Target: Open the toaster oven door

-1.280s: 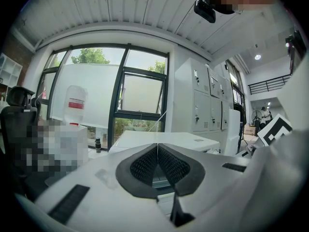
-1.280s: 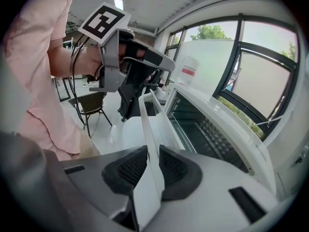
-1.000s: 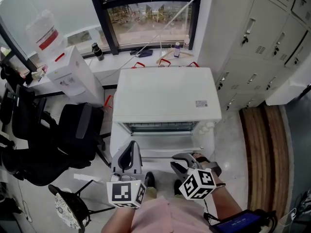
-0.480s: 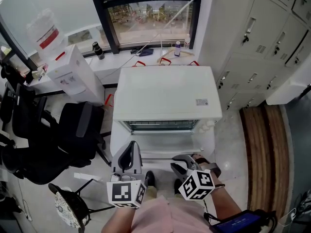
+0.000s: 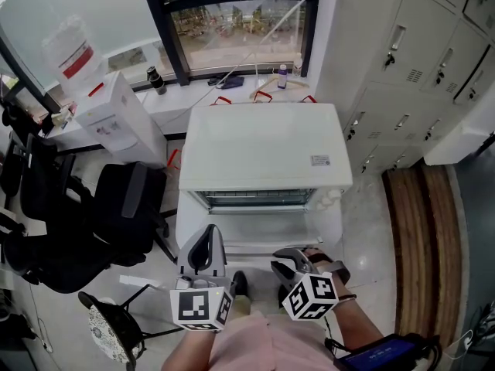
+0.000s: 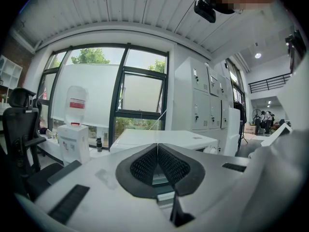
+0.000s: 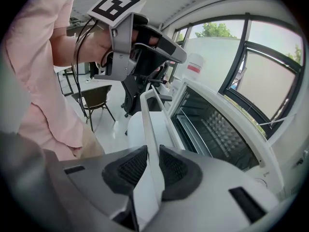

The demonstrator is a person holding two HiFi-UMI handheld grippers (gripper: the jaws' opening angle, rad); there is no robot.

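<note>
Toaster oven stands below the window, beside lockers. Its door is swung down with the rack showing. Right gripper fingers pinch the door handle. Left gripper fingers are pressed together, empty, hovering alongside. Opening looks nearly done; next, probably ease the door to its stop and let go.

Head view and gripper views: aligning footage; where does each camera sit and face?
Head view: on the head, steeply down at the white box-shaped toaster oven; left hand-held gripper and right hand-held gripper show.
Left gripper view: on that gripper, facing the oven; shut jaws show.
Right gripper view: on that gripper, along the white door handle it clamps; the left one shows.
All share the oven.
</note>
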